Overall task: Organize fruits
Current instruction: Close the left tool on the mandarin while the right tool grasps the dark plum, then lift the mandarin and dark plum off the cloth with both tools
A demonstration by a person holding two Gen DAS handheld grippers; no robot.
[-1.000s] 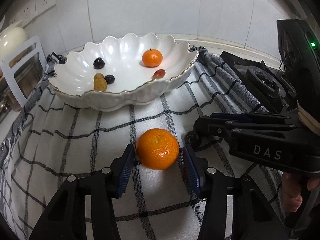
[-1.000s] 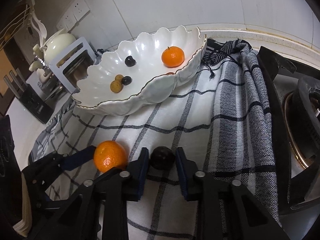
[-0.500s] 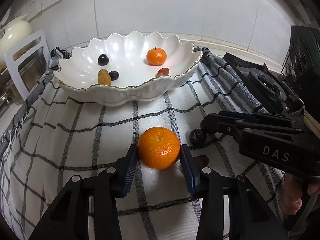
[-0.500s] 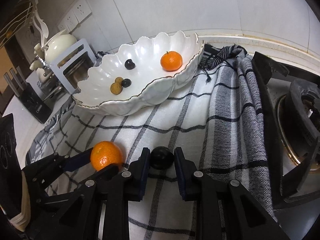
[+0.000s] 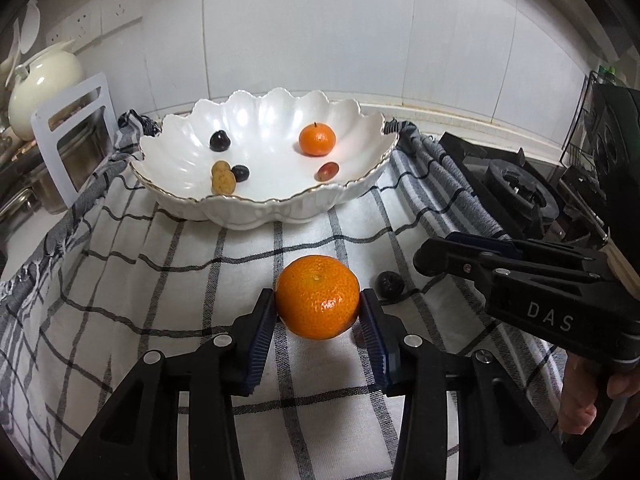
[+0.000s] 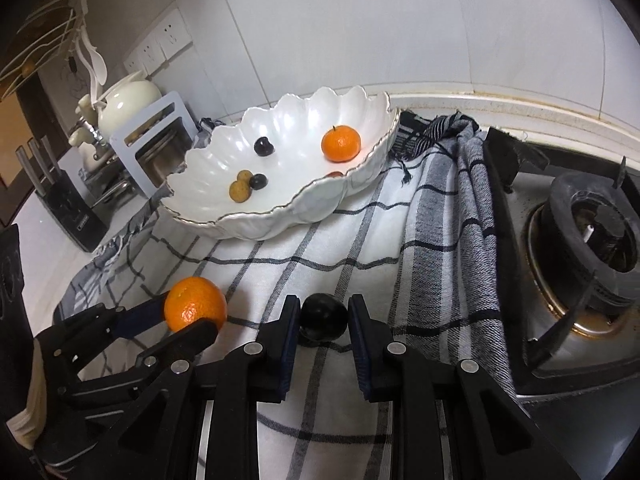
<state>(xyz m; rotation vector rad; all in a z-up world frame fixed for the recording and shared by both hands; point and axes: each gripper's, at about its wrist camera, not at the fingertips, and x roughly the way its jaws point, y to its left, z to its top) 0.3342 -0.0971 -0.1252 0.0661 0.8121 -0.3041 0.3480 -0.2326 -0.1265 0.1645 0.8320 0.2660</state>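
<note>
My left gripper point(image 5: 318, 310) is shut on a mandarin point(image 5: 317, 297) and holds it just above the checked cloth; it also shows in the right wrist view point(image 6: 195, 305). My right gripper point(image 6: 324, 318) is shut on a dark plum point(image 6: 323, 316), which shows in the left wrist view point(image 5: 390, 283) too. A white scalloped bowl point(image 5: 280, 208) stands behind, holding another mandarin point(image 5: 317, 140), dark fruits point(image 5: 220, 140), small tan fruits point(image 5: 223, 178) and a red grape point(image 5: 329, 170).
A gas stove burner point(image 6: 592, 240) lies to the right, past the bunched edge of the cloth point(image 6: 452, 216). A dish rack point(image 6: 160, 140), a cream teapot point(image 6: 128, 104) and a knife block point(image 6: 68, 200) stand at the left. A tiled wall is behind.
The left gripper closed on the mandarin and lifted it slightly. The right gripper stayed shut on the plum. Both pulled back and rose a little from the cloth.
</note>
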